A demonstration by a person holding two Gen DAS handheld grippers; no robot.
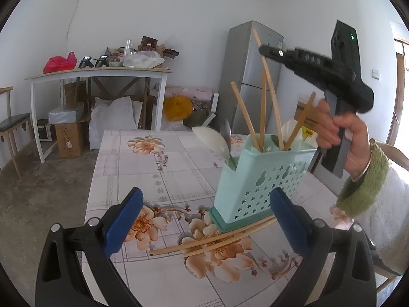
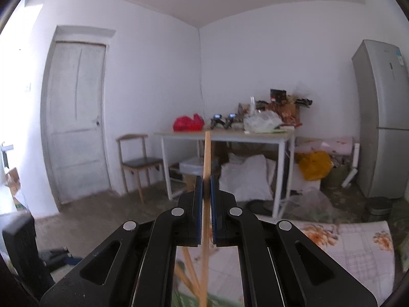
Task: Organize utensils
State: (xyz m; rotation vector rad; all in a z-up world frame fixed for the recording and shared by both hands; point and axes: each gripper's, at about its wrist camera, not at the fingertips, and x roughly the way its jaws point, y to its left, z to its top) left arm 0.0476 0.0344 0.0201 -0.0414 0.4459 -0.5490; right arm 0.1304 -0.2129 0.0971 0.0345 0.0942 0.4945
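From the left wrist camera, the left gripper (image 1: 204, 217) hangs low over a table (image 1: 153, 158) covered with a flowered cloth, its blue-padded jaws wide apart with nothing between them. Just ahead of them lie three loose chopsticks (image 1: 212, 243) flat on the cloth, side by side, their length running from lower left up to the right, where their far ends touch or slip under the foot of a pale green utensil holder (image 1: 260, 179). The holder stands upright to the right of centre. Several chopsticks already stand in it, leaning slightly apart with their tips up, and a white spoon (image 1: 212, 138) and a metal spoon (image 1: 226, 130) stick out of its left compartment. Above the holder, the right gripper (image 1: 265, 50) is held level by a hand (image 1: 342, 138) in a green cuff, clamped on a single chopstick (image 1: 268, 76) that runs steeply down into the holder among the others. Behind stand a grey fridge (image 1: 253, 58), a white side table (image 1: 102, 74) piled with clutter and a red bag (image 1: 60, 62).

From the right wrist camera, the right gripper's jaws are pressed together on the chopstick (image 2: 206, 158), which stands almost vertical between the pads, its top end well above them and its lower part dropping past other chopstick tops (image 2: 186, 273) below. Beyond are a white door (image 2: 76, 117), a wooden chair (image 2: 138, 158), the side table (image 2: 225, 134) and the fridge (image 2: 383, 117).
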